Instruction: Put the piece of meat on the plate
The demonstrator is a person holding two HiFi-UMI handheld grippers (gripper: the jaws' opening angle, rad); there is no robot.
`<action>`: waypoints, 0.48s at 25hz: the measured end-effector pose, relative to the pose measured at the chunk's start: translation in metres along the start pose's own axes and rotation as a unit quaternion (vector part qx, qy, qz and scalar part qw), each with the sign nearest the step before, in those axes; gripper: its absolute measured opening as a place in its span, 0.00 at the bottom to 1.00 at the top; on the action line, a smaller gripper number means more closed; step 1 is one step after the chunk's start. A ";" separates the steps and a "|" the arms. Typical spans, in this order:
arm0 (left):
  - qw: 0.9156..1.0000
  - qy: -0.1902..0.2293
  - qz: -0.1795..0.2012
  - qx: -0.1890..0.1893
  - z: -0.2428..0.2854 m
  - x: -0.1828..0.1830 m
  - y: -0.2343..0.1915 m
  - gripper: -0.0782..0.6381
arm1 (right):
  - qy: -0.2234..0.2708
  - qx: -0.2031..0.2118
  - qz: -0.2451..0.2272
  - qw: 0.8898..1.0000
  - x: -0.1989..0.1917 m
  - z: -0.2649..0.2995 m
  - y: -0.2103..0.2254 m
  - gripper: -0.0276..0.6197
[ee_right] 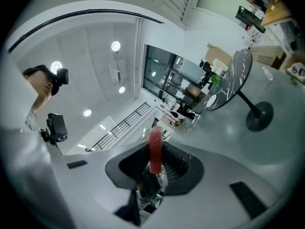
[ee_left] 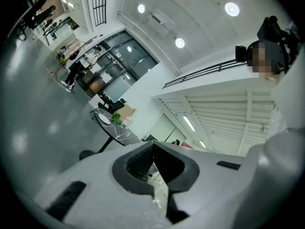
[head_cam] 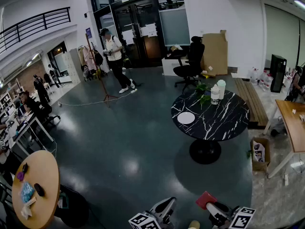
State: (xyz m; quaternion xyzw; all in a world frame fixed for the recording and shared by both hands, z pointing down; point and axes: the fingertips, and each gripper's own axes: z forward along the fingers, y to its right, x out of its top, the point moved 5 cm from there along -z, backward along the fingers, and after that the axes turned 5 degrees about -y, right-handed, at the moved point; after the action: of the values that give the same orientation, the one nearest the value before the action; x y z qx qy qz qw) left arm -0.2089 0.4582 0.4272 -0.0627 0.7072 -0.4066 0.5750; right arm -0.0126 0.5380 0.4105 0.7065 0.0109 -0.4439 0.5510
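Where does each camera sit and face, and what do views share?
Head view: on the person's head, facing forward and down at the marble table with the plate; left gripper and right gripper at bottom.
Left gripper view: on the left gripper, along its shut, empty jaws; person's head at right.
Right gripper view: on the right gripper, along jaws shut on the piece of meat; head at left.
Shared: all show the marble table.

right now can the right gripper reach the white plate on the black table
Probably not yet. The right gripper holds the piece of meat, but the plate lies on the round table far across the floor; nothing stands in between.
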 end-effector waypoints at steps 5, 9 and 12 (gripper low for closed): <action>1.000 0.022 0.014 -0.009 0.045 0.026 -0.008 0.12 | 0.000 0.015 -0.007 1.000 0.042 0.020 0.014 0.17; 0.999 0.027 0.022 -0.013 0.073 0.038 -0.011 0.12 | 0.006 0.024 -0.008 1.000 0.069 0.028 0.028 0.17; 0.999 0.030 0.024 -0.009 0.085 0.038 -0.015 0.12 | 0.003 0.030 -0.010 1.000 0.078 0.033 0.039 0.17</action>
State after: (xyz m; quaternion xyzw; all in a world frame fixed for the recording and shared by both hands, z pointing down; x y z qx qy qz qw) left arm -0.1540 0.3844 0.4077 -0.0385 0.7291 -0.3875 0.5628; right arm 0.0340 0.4600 0.3903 0.7237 0.0062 -0.4473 0.5254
